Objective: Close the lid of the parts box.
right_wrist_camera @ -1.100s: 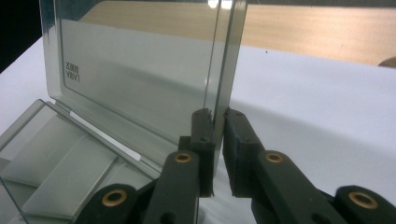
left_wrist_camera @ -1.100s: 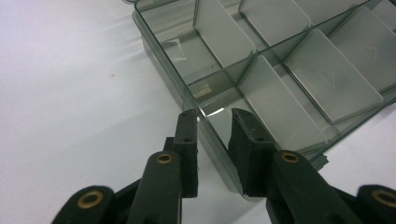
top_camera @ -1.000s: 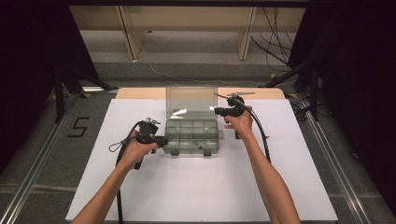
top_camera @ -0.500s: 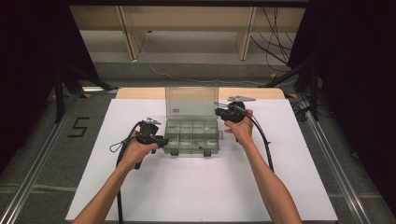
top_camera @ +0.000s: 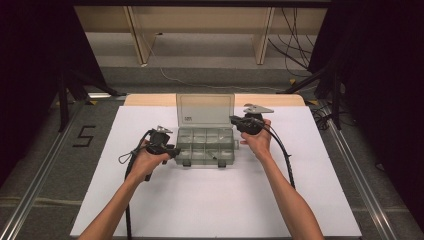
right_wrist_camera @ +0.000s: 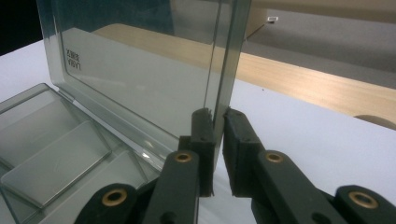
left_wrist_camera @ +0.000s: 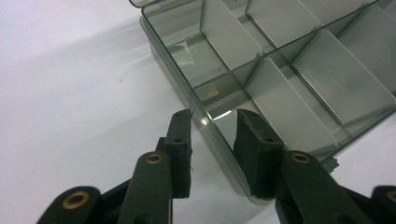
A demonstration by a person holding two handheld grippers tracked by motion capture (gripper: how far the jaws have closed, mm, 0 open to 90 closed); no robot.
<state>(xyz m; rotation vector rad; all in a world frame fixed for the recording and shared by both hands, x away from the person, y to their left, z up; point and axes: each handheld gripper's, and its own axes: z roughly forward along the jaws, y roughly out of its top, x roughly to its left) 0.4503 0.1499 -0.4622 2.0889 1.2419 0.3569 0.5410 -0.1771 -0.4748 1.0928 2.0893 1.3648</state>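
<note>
White tabletop (top_camera: 215,200) carried a clear compartment box (top_camera: 205,146) at centre, lid (top_camera: 205,110) upright, more raised than a second earlier. Right tongs (right_wrist_camera: 218,114) clenched the lid's edge; left tongs (left_wrist_camera: 212,119), released, straddled the box's wall. Grey floor (top_camera: 45,165) surrounded.

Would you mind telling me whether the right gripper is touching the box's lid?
Touching: in the right gripper view the right gripper pinches the upright lid edge, with no gap.

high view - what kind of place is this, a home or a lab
Most likely a lab or recording rig, not a home: a white-covered table framed by black curtains, metal rails along the floor, a taped number 5, and loose cables behind.
</note>
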